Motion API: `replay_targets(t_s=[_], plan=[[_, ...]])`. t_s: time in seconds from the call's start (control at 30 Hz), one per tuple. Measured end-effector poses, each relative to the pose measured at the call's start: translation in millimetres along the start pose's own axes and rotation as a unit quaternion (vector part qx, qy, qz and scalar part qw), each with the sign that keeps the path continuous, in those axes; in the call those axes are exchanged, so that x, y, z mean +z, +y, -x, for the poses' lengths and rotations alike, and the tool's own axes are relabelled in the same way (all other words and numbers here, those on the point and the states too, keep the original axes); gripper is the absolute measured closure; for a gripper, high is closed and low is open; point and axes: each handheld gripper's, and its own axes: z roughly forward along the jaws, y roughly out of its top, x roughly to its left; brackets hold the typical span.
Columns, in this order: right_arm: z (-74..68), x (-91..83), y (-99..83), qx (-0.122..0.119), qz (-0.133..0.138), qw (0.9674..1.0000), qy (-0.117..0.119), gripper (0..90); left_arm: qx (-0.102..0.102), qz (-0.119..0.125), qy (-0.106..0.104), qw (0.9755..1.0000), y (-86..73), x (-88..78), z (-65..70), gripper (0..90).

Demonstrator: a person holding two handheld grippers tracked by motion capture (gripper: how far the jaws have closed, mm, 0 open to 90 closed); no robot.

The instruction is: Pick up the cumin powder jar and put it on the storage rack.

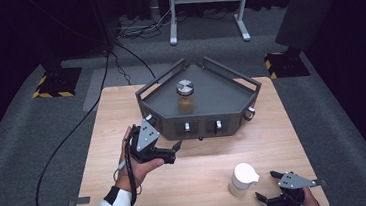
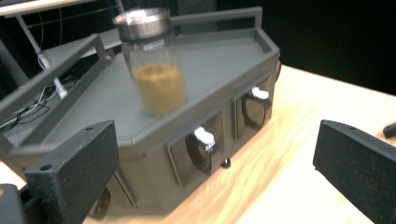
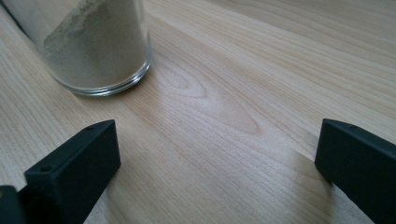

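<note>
A grey angular stand (image 1: 220, 92) sits at the back of the wooden table (image 1: 122, 118). On its top stands a glass jar (image 1: 186, 96) with a metal lid, about half full of brown powder. My left gripper (image 1: 175, 152) is open, just off the stand's front left corner; its view faces the brown jar (image 2: 156, 79) and the stand (image 2: 224, 60) between wide jaws. A white-lidded jar (image 1: 242, 179) of pale powder stands front right. My right gripper (image 1: 266, 185), low and just to its right, is open, and the jar's base (image 3: 98, 51) lies ahead, left of its jaws.
The stand's front panels carry small white clips (image 2: 204, 136) with dark rings. Raised rails (image 1: 161, 80) border the stand's back sides. Beyond the table are floor cables (image 1: 132, 57), a white frame (image 1: 208, 10) and two hazard-taped bases (image 1: 56, 84).
</note>
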Motion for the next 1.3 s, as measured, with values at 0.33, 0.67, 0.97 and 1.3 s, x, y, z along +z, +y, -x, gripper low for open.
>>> replay_targets(t_s=[0.33, 0.67, 0.97, 1.3], plan=[[-0.1, 0.0, 0.0, 0.000, 0.000, 1.0000, 0.000, 0.0, -0.002, -0.009, -0.010, 0.9999, -30.4, -5.5, 2.0, 0.4], [-0.1, 0.0, 0.0, 0.000, 0.000, 1.0000, 0.000, 0.0, -0.012, -0.026, -0.004, 0.9996, -50.4, -6.6, 9.0, 0.4], [-0.1, 0.0, -0.1, 0.000, 0.000, 1.0000, 0.000, 0.0, -0.019, -0.040, 0.003, 0.9990, -71.7, -6.6, 15.8, 0.4], [-0.1, 0.0, -0.1, 0.000, 0.000, 1.0000, 0.000, 0.0, -0.045, -0.053, -0.005, 0.9976, -91.0, -5.7, 17.6, 0.5]])
